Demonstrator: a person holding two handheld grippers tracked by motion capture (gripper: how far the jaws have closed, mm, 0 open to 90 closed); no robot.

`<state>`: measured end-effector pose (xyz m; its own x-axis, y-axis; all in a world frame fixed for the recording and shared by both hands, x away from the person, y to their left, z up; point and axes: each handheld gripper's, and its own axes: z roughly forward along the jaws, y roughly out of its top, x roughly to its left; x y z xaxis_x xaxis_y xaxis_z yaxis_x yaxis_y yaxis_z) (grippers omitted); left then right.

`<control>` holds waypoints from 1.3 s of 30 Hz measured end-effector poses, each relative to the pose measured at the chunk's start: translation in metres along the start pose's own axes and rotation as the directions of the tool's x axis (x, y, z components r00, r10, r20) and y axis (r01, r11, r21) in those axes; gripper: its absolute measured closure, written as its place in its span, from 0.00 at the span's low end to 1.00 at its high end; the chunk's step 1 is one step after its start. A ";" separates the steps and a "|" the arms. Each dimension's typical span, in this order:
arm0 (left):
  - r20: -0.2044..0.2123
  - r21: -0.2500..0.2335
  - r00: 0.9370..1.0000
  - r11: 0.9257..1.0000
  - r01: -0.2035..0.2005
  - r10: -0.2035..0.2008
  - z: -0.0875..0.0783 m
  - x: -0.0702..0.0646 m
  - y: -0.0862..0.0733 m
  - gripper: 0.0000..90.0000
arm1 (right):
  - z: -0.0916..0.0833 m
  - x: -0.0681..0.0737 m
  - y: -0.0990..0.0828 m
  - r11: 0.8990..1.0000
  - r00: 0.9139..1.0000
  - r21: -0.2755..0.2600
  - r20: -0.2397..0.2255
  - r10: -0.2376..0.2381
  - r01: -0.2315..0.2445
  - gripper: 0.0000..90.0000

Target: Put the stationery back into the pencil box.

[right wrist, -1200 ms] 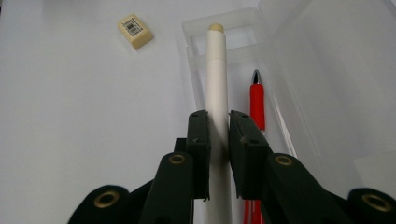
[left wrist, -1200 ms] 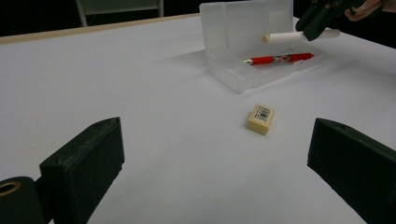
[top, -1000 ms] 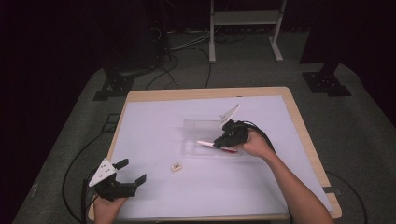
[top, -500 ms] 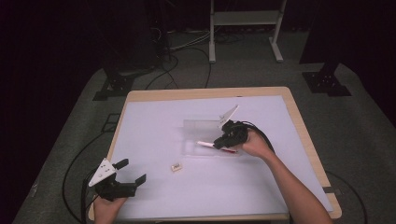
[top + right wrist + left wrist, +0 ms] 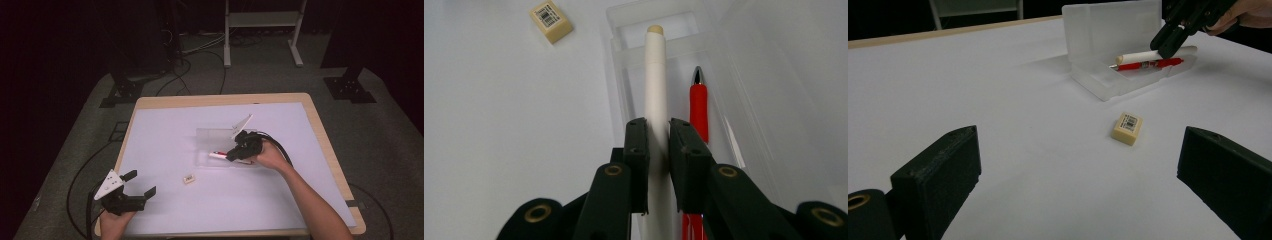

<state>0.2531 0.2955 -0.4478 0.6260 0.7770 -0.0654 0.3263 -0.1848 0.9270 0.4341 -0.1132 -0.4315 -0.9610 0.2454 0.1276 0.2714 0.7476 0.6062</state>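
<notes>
- While my right gripper (image 5: 658, 150) clamps its jaws on the white pen (image 5: 655, 85), that pen lies tilted over the clear case (image 5: 210, 159).
- Beside it, a red pen (image 5: 698, 112) lies inside.
- My left gripper (image 5: 134, 191) hovers wide open, an eraser (image 5: 1127, 128) ahead.

The white pen (image 5: 655, 95) lay lengthwise between my right gripper's (image 5: 659, 150) jaws, clamped on both sides. It was a plain white stick with a cream tip, that tip resting over the end wall of the clear plastic case (image 5: 744, 65). Beside it, inside the open case, lay a red pen (image 5: 698, 112) with a silver tip, parallel to it.
</notes>
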 end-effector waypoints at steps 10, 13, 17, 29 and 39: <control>0.001 -0.001 1.000 1.000 0.001 -0.001 0.000 0.000 0.000 0.04 | 0.007 0.000 0.000 1.000 1.000 0.014 -0.006 -0.012 0.012 0.86; 0.001 -0.001 1.000 1.000 0.001 -0.001 0.000 0.000 0.000 0.04 | 0.007 0.000 0.000 1.000 1.000 0.019 -0.005 -0.014 0.014 0.86; 0.002 0.001 1.000 1.000 -0.001 0.001 0.000 0.000 0.000 0.04 | 0.009 -0.002 -0.002 1.000 1.000 0.020 -0.003 -0.008 0.008 0.86; 0.002 -0.001 1.000 1.000 0.001 -0.001 0.000 0.000 0.000 0.04 | 0.009 -0.004 -0.004 1.000 1.000 0.024 -0.007 -0.012 0.012 0.86; 0.001 -0.004 1.000 1.000 0.001 -0.001 -0.001 0.000 0.000 0.04 | 0.012 -0.007 -0.007 0.999 1.000 0.054 0.006 -0.007 0.006 0.86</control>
<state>0.2524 0.2958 -0.4474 0.6266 0.7764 -0.0673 0.3242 -0.1812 0.9285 0.4392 -0.1127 -0.4466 -0.9625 0.2439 0.1191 0.2678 0.7811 0.5641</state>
